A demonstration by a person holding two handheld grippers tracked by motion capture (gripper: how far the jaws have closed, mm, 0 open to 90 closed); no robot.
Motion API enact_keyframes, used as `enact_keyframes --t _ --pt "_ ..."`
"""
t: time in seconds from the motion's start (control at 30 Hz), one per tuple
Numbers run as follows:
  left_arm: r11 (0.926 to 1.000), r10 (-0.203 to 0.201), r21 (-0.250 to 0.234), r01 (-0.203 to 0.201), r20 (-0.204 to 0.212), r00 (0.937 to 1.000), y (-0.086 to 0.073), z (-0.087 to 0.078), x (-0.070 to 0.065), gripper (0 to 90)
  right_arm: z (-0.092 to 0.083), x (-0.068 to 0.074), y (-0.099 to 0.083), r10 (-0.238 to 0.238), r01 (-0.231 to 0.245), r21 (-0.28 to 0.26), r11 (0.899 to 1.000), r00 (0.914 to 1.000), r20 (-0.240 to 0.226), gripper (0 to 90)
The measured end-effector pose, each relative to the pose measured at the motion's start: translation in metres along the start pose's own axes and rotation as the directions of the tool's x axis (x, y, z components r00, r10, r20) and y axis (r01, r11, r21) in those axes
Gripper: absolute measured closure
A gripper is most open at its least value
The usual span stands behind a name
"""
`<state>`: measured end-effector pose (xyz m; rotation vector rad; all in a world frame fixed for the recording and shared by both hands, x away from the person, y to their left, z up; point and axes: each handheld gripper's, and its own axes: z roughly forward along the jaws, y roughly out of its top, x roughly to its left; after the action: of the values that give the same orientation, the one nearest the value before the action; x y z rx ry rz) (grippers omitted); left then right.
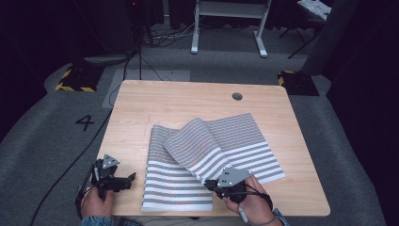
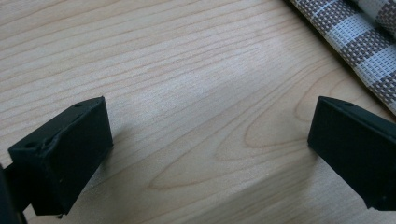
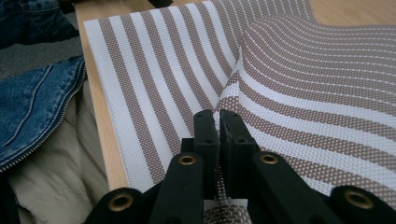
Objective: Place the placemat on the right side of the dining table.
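Observation:
Two brown-and-white striped woven mats lie on the wooden table (image 1: 188,96). One mat (image 1: 174,188) (image 3: 140,70) lies flat near the front edge. The other mat (image 1: 235,141) (image 3: 317,84) overlaps it from the right, and part of it arches up in a fold. My right gripper (image 1: 210,184) (image 3: 218,114) is at the front of that fold, its jaws nearly together with the arched mat's edge pinched between them. My left gripper (image 1: 131,178) (image 2: 205,140) rests low over bare wood, left of the flat mat. It is open and holds nothing.
A round cable hole (image 1: 237,96) sits in the table's far right part. The person's denim jacket (image 3: 37,102) is close against the front edge. Beyond the table are grey carpet, cables, a white desk frame (image 1: 230,19) and a yellow-black striped base (image 1: 75,77).

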<state>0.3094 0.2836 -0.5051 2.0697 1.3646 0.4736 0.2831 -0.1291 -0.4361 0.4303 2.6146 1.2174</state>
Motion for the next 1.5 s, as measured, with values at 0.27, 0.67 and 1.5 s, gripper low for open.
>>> enact_keyframes --t 0.27,0.67,1.5 --pt "1.0000 0.000 0.000 0.000 0.000 1.0000 0.000 0.000 0.000 0.0 0.001 0.005 0.002 -0.023 0.022 -0.104 0.994 0.9997 -0.005 51.9" --pt "1.0000 -0.002 -0.001 0.002 0.000 1.0000 0.002 0.001 0.000 0.0 -0.035 -0.040 -0.030 0.183 -0.162 -0.133 0.978 0.9696 0.162 45.8" --pt "1.0000 0.003 -0.002 -0.003 -0.004 1.0000 0.002 0.002 0.001 0.0 -0.085 -0.120 -0.153 0.483 -0.552 0.018 0.834 0.7453 0.459 28.9"
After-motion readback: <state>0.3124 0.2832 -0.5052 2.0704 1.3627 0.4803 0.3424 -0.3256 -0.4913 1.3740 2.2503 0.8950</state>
